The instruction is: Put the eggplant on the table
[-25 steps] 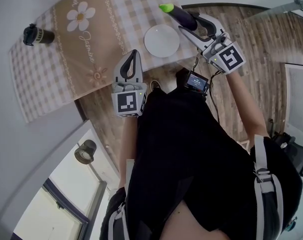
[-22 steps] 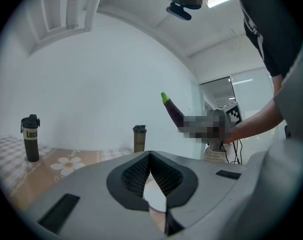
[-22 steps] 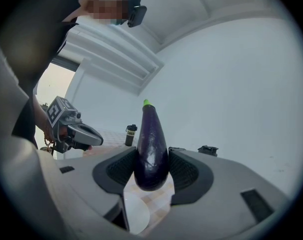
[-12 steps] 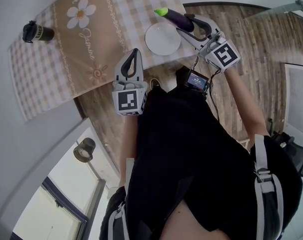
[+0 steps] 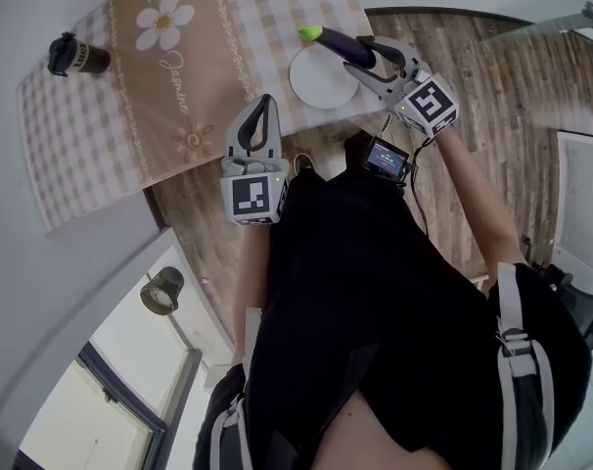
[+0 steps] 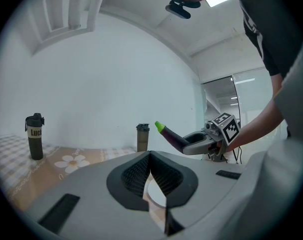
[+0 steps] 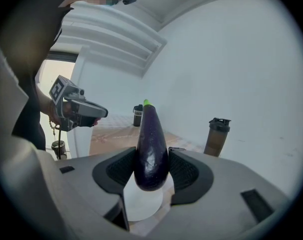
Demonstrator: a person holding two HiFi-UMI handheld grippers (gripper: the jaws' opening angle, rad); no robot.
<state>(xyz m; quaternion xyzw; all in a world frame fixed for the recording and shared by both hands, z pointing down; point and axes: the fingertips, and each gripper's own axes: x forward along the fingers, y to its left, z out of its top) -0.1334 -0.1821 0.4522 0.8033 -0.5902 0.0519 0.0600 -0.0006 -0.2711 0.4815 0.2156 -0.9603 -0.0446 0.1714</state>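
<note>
Eggplant [image 5: 334,37], just one, in right tongs [image 7: 151,166]; one plate [image 5: 321,84], seemingly two bottles [image 7: 216,136].

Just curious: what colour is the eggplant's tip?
Bright green, on a dark purple eggplant; it shows best in the left gripper view.

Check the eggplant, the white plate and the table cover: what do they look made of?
Eggplant: smooth, glossy dark-purple skin with soft highlights and a bright green tip. The even sheen hints at plastic, but it could be real.
Plate: plain white, smooth, with a slight sheen. It could be ceramic or melamine; the look leaves it open.
Tablecloth: matte, with beige checks and printed daisies. Probably fabric, possibly vinyl.
</note>
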